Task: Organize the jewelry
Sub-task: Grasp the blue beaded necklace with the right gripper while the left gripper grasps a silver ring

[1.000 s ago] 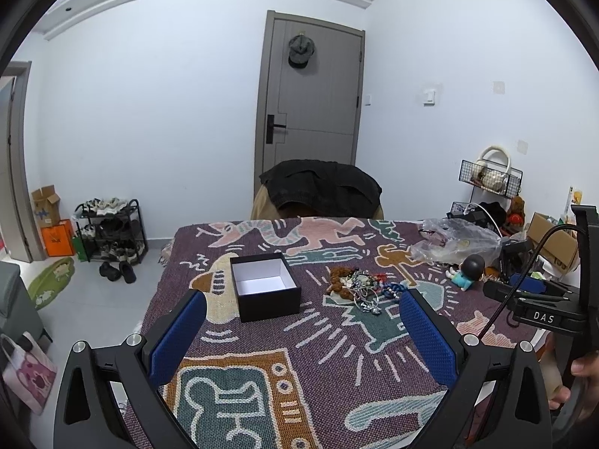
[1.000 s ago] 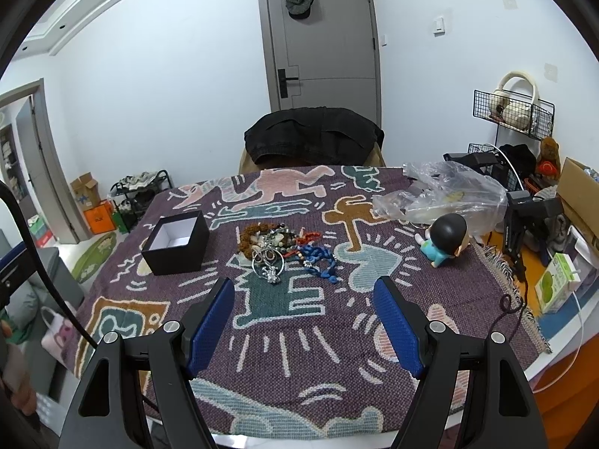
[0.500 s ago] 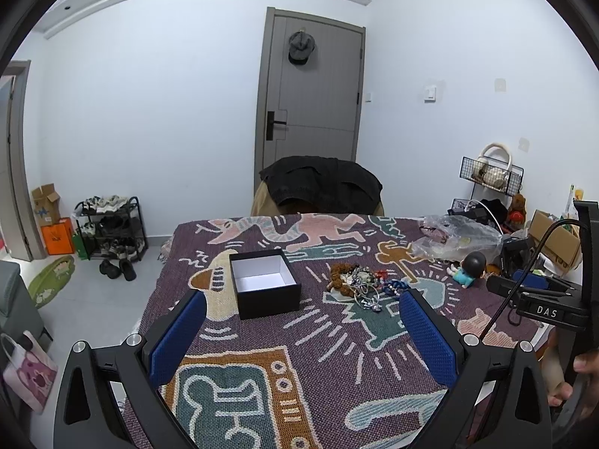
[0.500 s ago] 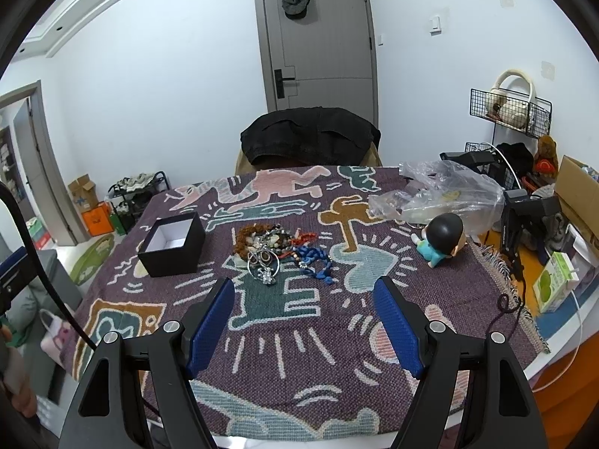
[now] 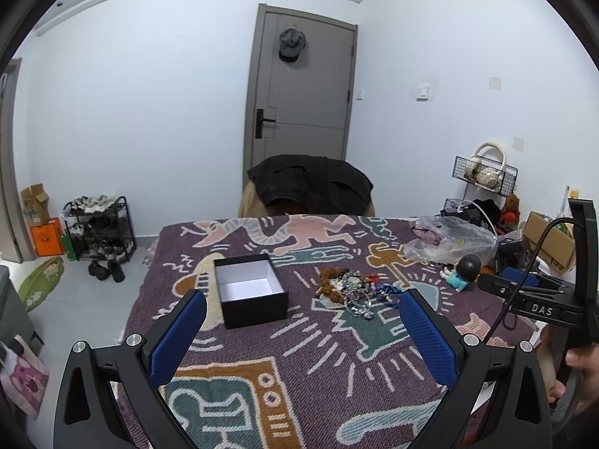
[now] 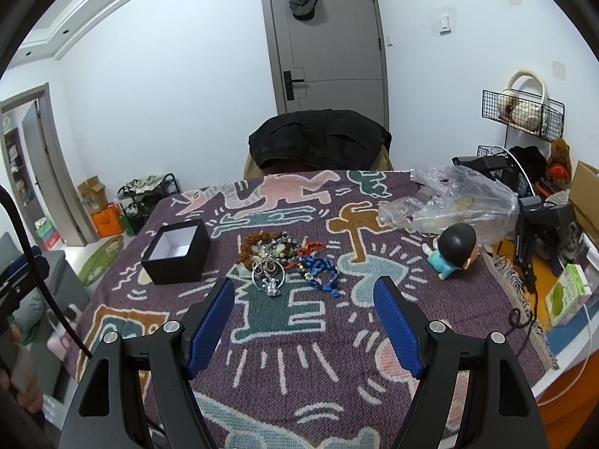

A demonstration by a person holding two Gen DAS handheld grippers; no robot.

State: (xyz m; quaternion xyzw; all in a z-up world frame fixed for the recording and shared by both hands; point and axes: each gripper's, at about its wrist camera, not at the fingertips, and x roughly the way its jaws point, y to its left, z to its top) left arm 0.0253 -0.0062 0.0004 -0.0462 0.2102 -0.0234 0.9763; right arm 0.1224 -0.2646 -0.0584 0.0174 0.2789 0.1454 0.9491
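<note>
Covering table: patterned cloth (image 6: 299,355) | door (image 6: 329,48) shut | chair (image 6: 318,146) behind

White walls, a grey door (image 5: 303,86), a shoe rack (image 5: 99,230) on pale floor.

A coarse woven cloth (image 6: 299,355) with a rough knit texture covers the table. The box (image 6: 176,258) looks like matt black card with a smooth white paper lining. The jewelry pile (image 6: 284,262) mixes shiny metal rings, glossy blue beads and rough brown beads. At far right lies a crinkled clear plastic bag (image 6: 449,202), glossy, beside a smooth plastic figurine (image 6: 451,250). Both grippers' pads (image 6: 397,333) are textured blue rubber on matt black plastic.
</note>
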